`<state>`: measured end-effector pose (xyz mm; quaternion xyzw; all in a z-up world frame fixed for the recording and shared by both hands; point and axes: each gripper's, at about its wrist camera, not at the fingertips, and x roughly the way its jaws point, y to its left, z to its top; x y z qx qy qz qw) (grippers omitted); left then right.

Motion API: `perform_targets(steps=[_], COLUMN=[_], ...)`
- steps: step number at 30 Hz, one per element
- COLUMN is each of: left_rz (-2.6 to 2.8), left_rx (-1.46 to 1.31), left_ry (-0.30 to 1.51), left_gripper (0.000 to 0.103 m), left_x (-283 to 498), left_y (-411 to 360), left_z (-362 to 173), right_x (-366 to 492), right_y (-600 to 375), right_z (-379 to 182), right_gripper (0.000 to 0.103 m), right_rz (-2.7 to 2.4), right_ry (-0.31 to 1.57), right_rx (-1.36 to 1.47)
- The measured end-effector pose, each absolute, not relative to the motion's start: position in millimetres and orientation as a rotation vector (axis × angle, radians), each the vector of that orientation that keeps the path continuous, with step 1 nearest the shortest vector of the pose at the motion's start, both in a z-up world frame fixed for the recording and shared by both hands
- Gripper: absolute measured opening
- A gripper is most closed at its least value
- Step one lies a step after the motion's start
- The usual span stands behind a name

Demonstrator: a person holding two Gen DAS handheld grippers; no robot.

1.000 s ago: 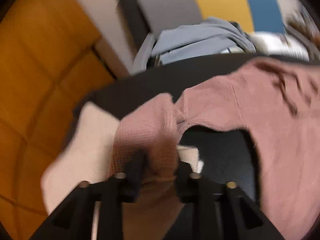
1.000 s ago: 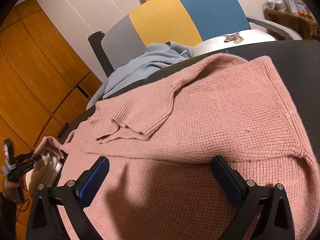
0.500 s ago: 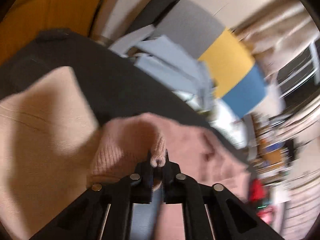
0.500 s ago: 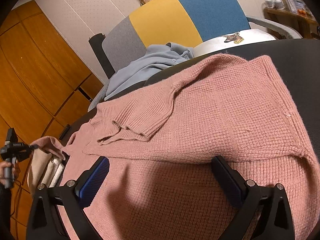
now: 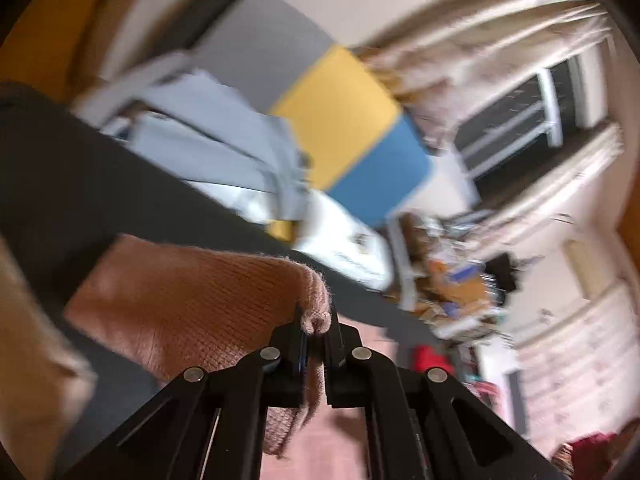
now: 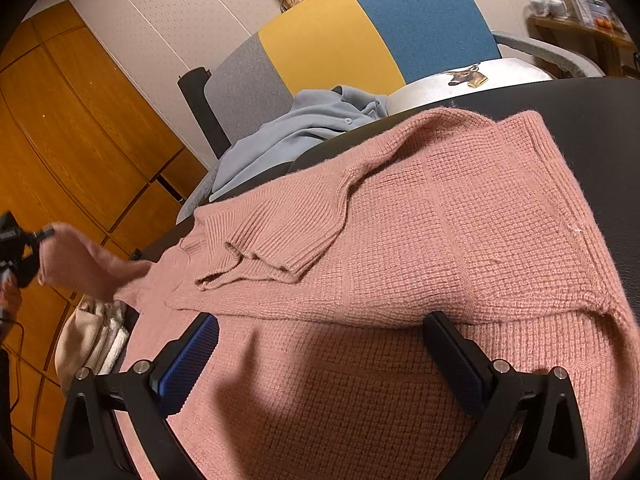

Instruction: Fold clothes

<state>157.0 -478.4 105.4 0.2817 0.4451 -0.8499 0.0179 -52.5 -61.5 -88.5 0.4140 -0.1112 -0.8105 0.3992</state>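
One sleeve up, left view badly blurred.
Left gripper (image 5: pixel 317 334) pinches the pink knitted sweater's (image 6: pixel 400 240) cuff; right gripper (image 6: pixel 320 360) hovers wide apart above the black desk (image 6: pixel 592 108).

Black table (image 6: pixel 600 128) bears a pink sweater (image 6: pixel 440 220) and folded cream clothes (image 6: pixel 92 336).

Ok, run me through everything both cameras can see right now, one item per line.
pink sweater: one, pink knit, spread on the table, one sleeve folded across its chest
sleeve: one, pink, lifted off the table at the left
table: one, black
blue shirt: one, pale blue, heaped on the chair
chair: one, grey, yellow and blue, behind the table
folded cloths: cream stack, at the table's left edge
left gripper: fingers shut on the sleeve end
right gripper: fingers wide apart over the sweater
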Motion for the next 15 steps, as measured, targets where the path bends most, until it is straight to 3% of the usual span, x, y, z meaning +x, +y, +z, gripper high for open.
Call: perform_targets(steps=[4,8,12,15], left_rz=[-2.76,-2.8,-2.708,-2.613], left_rx=[0.864,0.982,1.206,1.272], left_ry=[1.53,1.558,1.454,1.47], left_gripper=[0.004,0.004,0.004,0.015], left_x=[110,58,14,8], left_y=[-432,-388,-363,-363], left_z=[107,87,34,0], right_x=[-53,-53,-53,-53], right_y=[-61,-61,-60,-60], right_z=[-89,-89,-89,-89], right_gripper=[0.103,0.103,0.103,0.103], right_rz=[-2.051,-2.05,-2.045,-2.044], right_ry=[-0.282,-0.283,-0.292,-0.294], right_rx=[1.047,1.046,1.045,1.044])
